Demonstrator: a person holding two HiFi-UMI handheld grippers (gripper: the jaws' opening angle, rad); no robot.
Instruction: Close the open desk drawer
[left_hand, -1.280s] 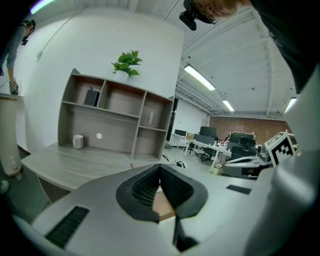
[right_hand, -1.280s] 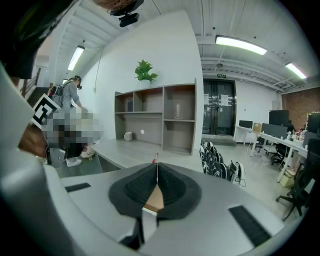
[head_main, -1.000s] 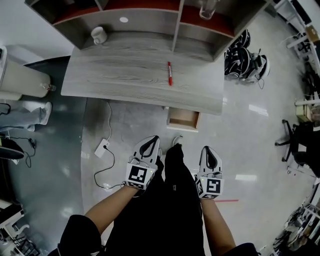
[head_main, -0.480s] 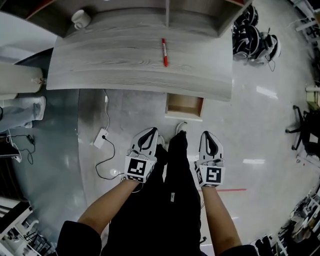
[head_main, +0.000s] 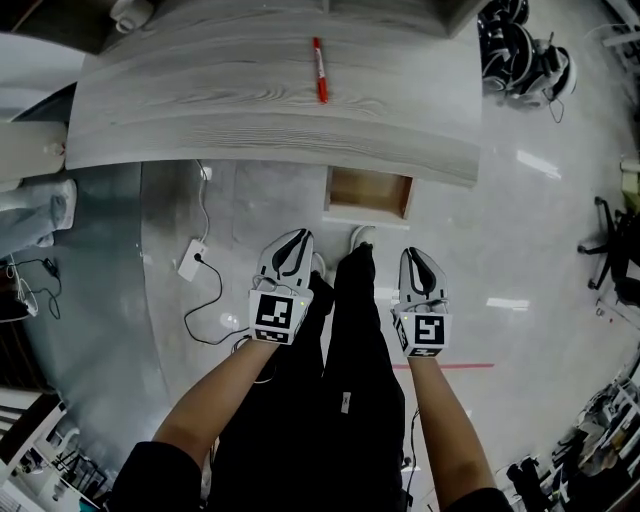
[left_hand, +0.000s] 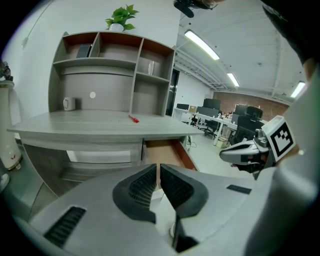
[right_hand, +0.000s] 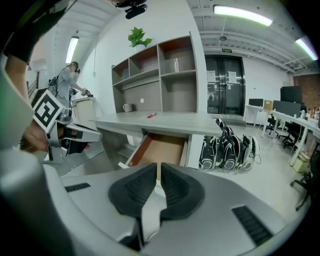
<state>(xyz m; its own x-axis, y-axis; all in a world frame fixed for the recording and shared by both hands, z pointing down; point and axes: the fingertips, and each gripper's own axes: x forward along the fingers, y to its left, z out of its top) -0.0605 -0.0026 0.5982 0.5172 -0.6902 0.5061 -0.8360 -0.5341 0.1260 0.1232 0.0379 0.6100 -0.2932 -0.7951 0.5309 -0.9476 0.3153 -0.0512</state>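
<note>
**Desk Drawer Standing Open, Tongs Idle**

The drawer (head_main: 368, 192) is jutting from under the desk (head_main: 250, 110) at 12 o'clock of the person's legs (head_main: 345, 340). It is lying open side up, with its sliding axis running 12 to 6 and its front panel toward 6. The desktop is hiding its rear part. The left gripper (head_main: 296, 238) and right gripper (head_main: 412, 256) are hanging apart from it at 6 o'clock, both with jaws closed on nothing. The frame's top edge is cutting off a mug (head_main: 130, 12).
</note>
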